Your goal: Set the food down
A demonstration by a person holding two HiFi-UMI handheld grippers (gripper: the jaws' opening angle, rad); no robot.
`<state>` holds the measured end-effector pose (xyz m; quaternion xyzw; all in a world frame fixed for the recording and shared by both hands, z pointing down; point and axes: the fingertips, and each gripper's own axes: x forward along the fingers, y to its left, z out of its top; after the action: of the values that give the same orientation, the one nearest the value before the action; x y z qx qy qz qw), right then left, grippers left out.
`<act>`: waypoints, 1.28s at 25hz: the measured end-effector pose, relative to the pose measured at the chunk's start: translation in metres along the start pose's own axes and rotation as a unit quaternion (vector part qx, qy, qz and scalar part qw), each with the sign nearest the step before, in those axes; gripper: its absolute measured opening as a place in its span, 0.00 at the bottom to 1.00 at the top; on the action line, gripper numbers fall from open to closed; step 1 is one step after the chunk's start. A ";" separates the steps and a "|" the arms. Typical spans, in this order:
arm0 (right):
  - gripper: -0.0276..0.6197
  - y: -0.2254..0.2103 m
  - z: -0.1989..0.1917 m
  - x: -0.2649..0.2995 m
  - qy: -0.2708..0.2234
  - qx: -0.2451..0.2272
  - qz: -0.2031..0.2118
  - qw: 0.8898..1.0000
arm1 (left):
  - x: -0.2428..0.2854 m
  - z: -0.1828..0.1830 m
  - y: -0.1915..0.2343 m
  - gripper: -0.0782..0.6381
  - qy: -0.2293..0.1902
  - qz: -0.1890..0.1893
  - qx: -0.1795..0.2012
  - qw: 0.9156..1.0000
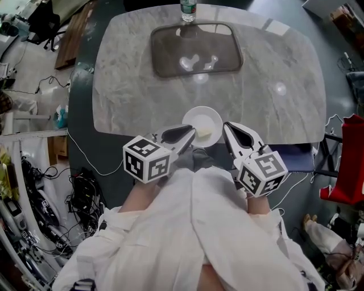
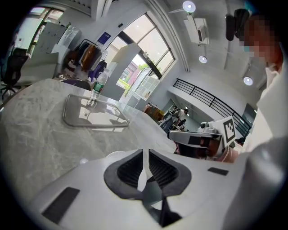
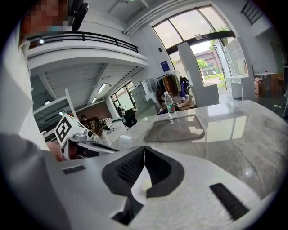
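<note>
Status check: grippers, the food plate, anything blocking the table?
Left gripper, jaws shut on plate rim; right gripper, jaws shut beside it. Food aboard, at table near edge. Tray, bottle far side.

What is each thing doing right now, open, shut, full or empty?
left claw: shut on the plate's rim.
right claw: shut.
plate: held, food on it.
food: lying on the plate.
tray: empty, flat on the table.
bottle: upright.

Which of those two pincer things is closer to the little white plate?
Left. The left gripper looks clamped on the white plate at its near rim. The right gripper is shut, just off the plate's right edge.
</note>
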<state>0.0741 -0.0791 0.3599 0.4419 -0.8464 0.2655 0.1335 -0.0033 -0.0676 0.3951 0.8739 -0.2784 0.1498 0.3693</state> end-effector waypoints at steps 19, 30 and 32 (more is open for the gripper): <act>0.05 -0.017 -0.061 0.017 0.059 0.057 -0.014 0.997 | 0.004 -0.057 0.051 0.18 0.044 0.061 -0.075 0.994; 0.05 -0.017 -0.105 0.031 0.103 0.082 -0.010 0.991 | 0.019 -0.085 0.071 0.18 0.069 0.071 -0.109 0.989; 0.05 -0.020 -0.112 0.033 0.109 0.086 -0.014 0.990 | 0.021 -0.091 0.074 0.18 0.073 0.074 -0.113 0.988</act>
<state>0.0705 -0.0471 0.4741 0.4320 -0.7945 0.3823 0.1898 -0.0355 -0.0521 0.5085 0.7902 -0.3298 0.2075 0.4730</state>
